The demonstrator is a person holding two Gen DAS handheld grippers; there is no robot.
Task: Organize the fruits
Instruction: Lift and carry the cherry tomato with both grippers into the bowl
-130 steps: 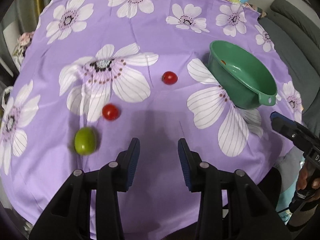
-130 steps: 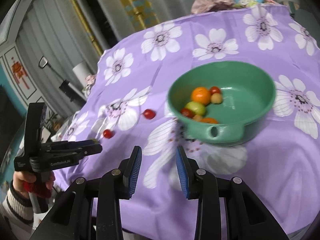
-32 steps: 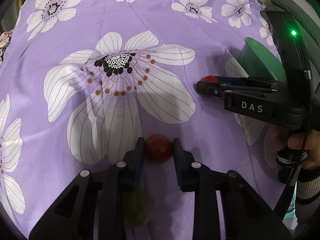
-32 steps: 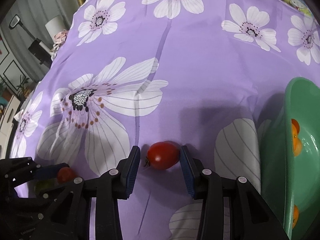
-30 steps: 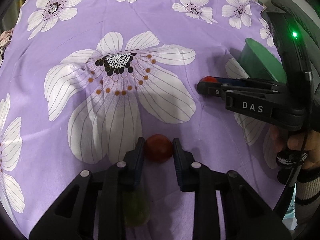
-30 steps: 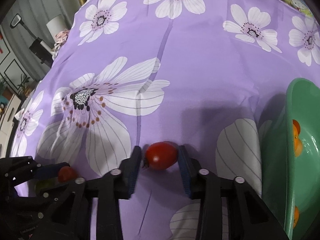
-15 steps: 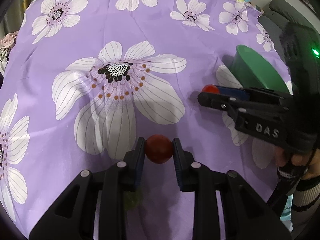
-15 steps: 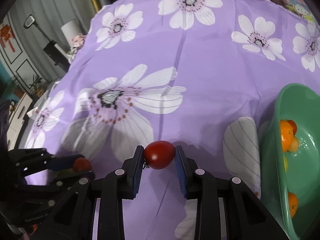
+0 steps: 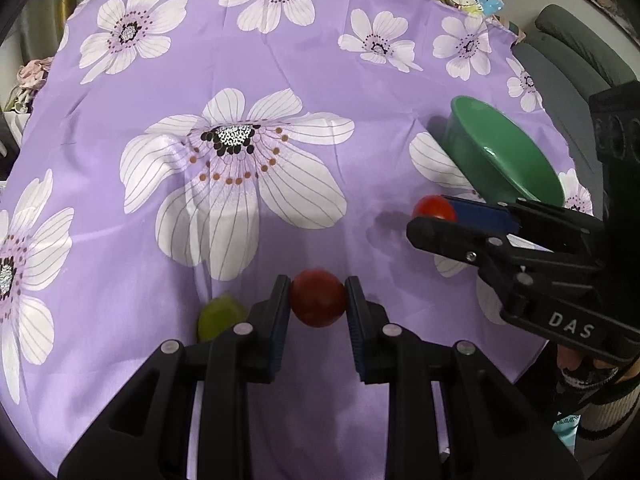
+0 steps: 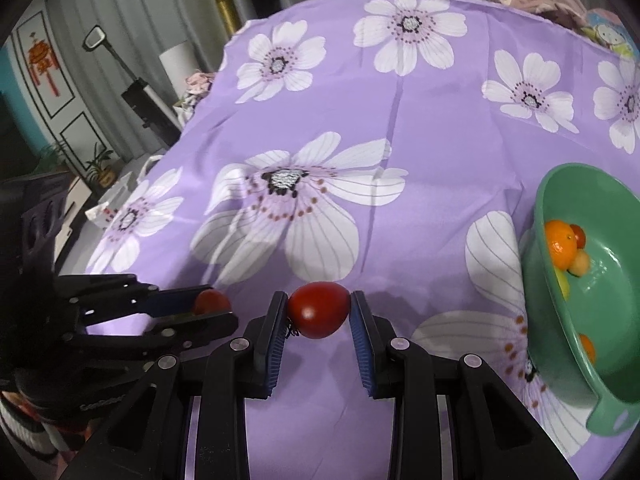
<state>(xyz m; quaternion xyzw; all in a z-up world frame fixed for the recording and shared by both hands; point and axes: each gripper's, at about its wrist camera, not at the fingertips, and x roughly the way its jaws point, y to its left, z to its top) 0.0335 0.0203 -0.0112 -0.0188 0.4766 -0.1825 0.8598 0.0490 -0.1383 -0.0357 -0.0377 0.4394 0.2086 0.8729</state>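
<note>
Glossy purple floral cloth (image 9: 224,60); left gripper (image 9: 318,300) clamps round tomato (image 9: 318,298), right gripper (image 10: 318,312) clamps oval tomato (image 10: 318,310).

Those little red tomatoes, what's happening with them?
A person holds two claws. The left claw pinches one cherry tomato; the right claw pinches another cherry tomato. A green fruit lies on the purple flowered cloth. The green bowl already holds fruit.

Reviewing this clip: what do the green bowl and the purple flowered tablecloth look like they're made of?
Green bowl: probably plastic, smooth and glossy, with soft highlights inside and a moulded handle tab with a hole. Tablecloth: thin woven fabric, likely synthetic, with a slight satin sheen, fold creases and small wrinkles across the printed flowers.
</note>
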